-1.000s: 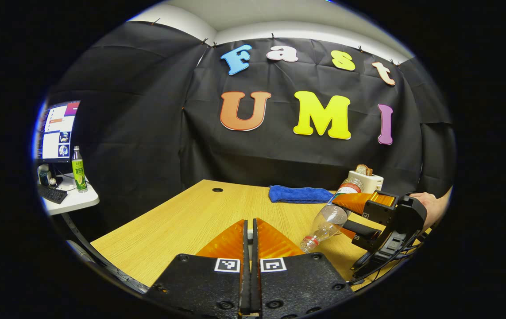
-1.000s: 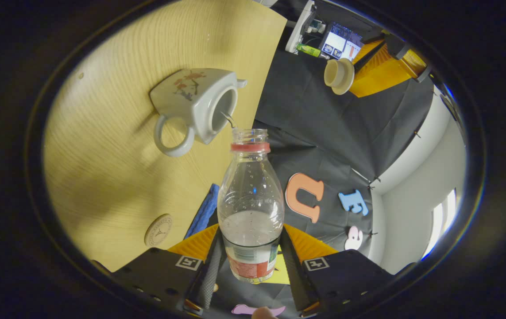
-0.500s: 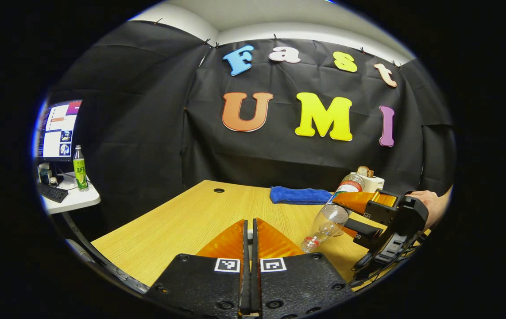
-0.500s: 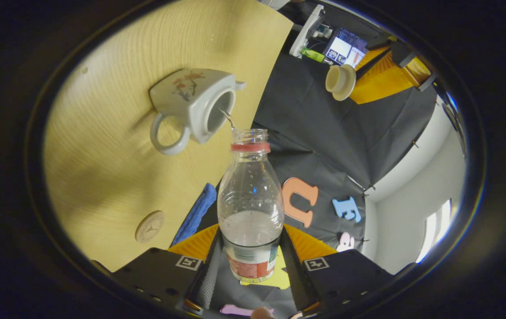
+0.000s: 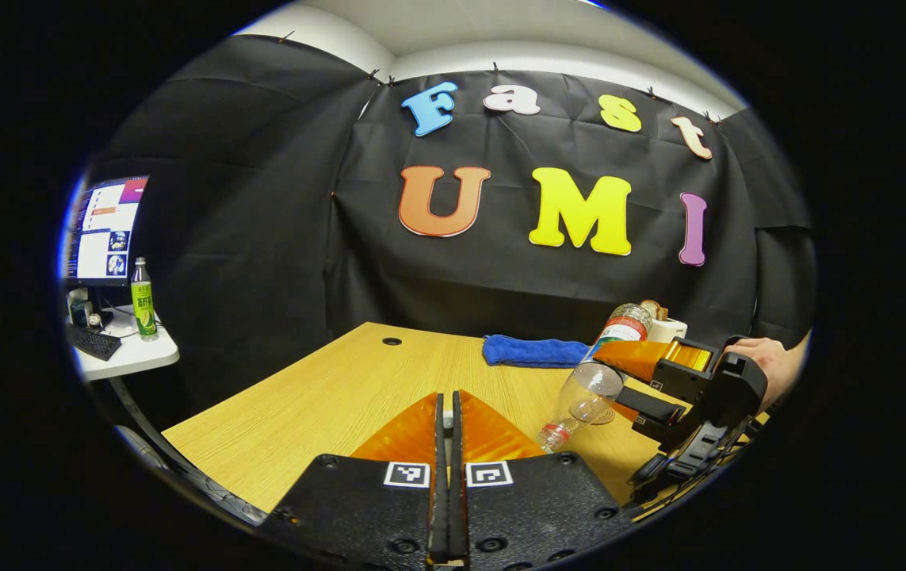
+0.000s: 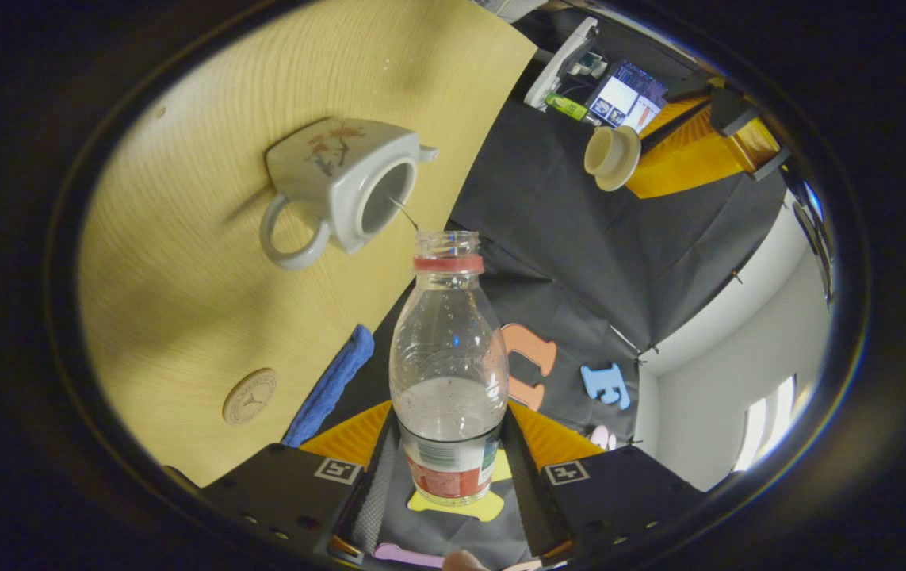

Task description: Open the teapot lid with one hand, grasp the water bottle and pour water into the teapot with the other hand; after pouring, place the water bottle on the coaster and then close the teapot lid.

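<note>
The right gripper (image 6: pixel 448 468) clamps the clear plastic water bottle (image 6: pixel 448 373), its long axis tilted mouth-down toward the white ceramic teapot (image 6: pixel 342 190) on the wooden table (image 6: pixel 183 317). The left gripper (image 5: pixel 446 432), fingers together, apparently holds the cream lid (image 6: pixel 609 155) aside.

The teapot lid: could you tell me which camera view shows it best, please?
The right gripper view: the teapot lid hangs in plain sight, held off the open teapot by the left gripper. The left gripper view gives only the left gripper's closed fingers, with no clear sight of the lid.
</note>
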{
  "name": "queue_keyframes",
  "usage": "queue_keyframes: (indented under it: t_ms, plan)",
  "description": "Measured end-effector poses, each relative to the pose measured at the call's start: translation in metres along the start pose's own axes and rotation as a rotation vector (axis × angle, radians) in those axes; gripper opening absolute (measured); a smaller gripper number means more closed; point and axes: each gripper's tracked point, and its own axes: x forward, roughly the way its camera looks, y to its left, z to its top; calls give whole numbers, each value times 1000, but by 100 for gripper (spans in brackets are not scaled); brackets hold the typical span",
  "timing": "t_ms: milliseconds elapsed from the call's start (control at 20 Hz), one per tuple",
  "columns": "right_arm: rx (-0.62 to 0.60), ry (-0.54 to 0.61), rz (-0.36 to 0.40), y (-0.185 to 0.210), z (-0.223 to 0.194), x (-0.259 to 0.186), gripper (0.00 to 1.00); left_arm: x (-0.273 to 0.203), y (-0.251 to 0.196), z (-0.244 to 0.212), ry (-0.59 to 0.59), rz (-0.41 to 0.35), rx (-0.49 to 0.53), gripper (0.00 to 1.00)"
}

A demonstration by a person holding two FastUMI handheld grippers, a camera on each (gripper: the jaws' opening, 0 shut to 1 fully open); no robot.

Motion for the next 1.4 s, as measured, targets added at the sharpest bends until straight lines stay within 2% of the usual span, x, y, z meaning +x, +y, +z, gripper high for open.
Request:
queue_keyframes:
  t_ms: [750,1400]
  plan:
    - [-40,3,-9,-1,1,0,69,-2,0,4,-9,-4,-7,3]
    - [13,3,-13,0,3,1,69,-5,1,8,-22,0,-14,3]
